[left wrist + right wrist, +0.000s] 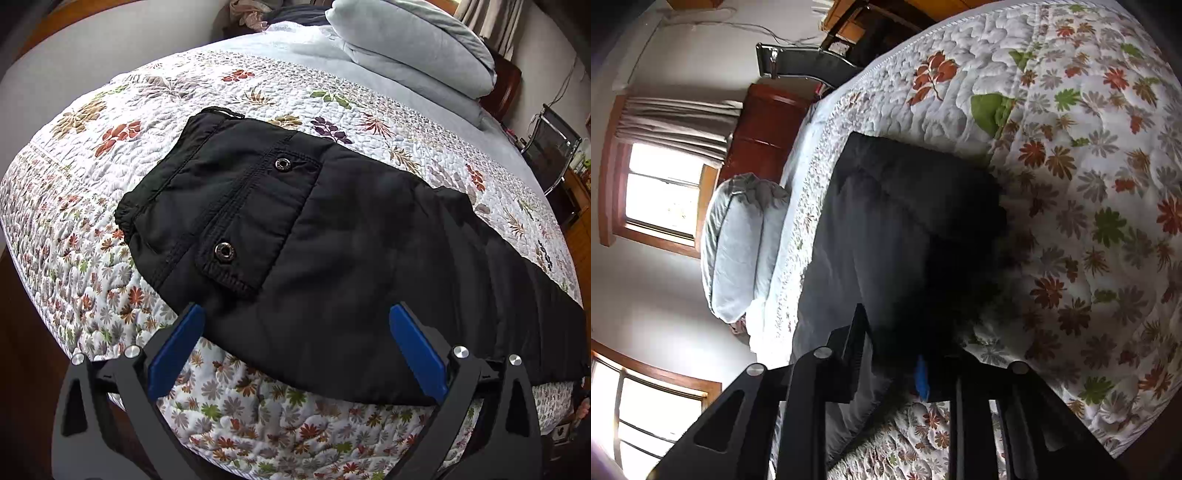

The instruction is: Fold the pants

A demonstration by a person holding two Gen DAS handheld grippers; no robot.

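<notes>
Black pants (351, 229) lie flat on the floral quilt (110, 155), waistband at the left and legs running off to the right. A back pocket flap with two metal snaps (224, 252) faces up. My left gripper (297, 314) hovers at the near edge of the pants, its blue fingers (177, 347) spread wide, nothing clamped between them. In the right wrist view the pants (897, 221) stretch away from me. My right gripper (894, 354) is shut on a fold of the black cloth near the bed's edge; the pinch itself is dark and partly hidden.
Grey-blue pillows (413, 48) are stacked at the head of the bed, with a dark wooden headboard (764, 129) behind them. A metal-framed chair (550, 147) stands beside the bed. The quilt (1089, 184) drops off at the near edge. Windows (661, 192) light the wall.
</notes>
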